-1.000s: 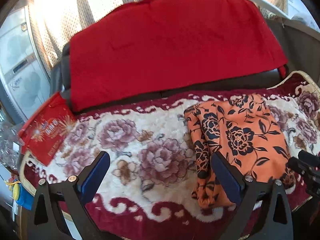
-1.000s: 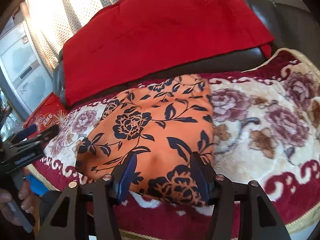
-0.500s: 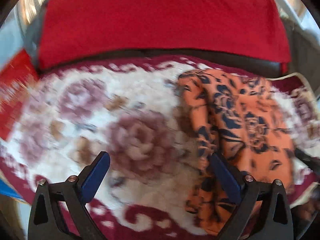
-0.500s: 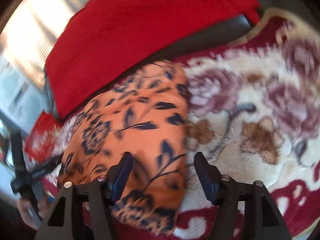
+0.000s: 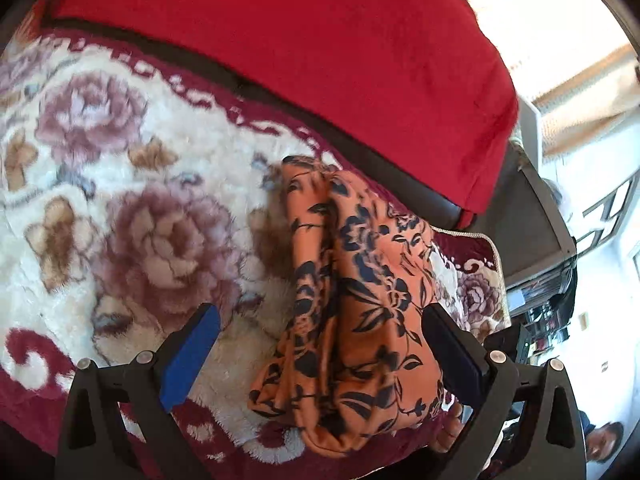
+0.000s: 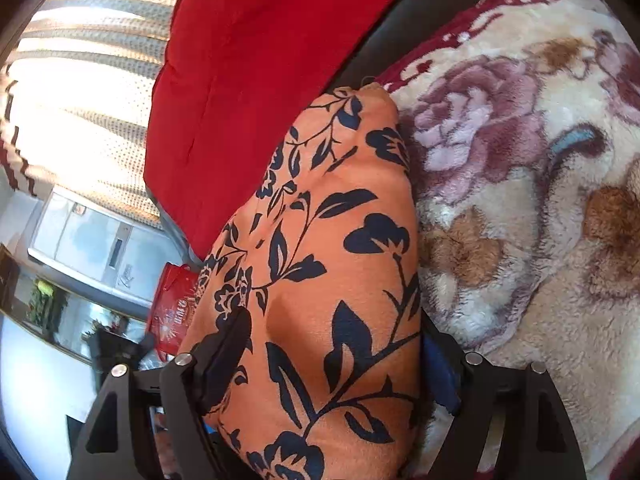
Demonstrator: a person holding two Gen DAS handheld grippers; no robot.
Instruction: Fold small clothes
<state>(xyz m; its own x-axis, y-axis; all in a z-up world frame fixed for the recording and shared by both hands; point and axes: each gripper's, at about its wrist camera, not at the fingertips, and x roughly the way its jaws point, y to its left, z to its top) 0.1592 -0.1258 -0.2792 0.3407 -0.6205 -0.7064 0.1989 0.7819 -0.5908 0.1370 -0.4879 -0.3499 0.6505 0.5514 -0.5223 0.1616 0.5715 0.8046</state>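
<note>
A folded orange garment with dark blue flowers (image 5: 360, 300) lies on the plush floral blanket (image 5: 132, 208). My left gripper (image 5: 320, 344) is open, its blue-padded fingers wide apart just in front of the garment's near edge, one finger at each side. In the right wrist view the same garment (image 6: 332, 264) fills the space between my right gripper's fingers (image 6: 332, 360), which straddle its near end. The fabric bulges between the jaws and hides the pads, so I cannot tell whether they press on it.
A red cloth (image 5: 304, 40) covers the sofa back behind the blanket. The blanket's maroon border (image 5: 476, 260) marks its right edge. In the right wrist view a red bag (image 6: 172, 308), a white appliance (image 6: 80, 240) and curtains (image 6: 80, 80) lie beyond the sofa's left end.
Both views have swung and tilted. The left gripper has moved right, toward the garment. The right gripper has moved forward so the garment now sits between its fingers.
</note>
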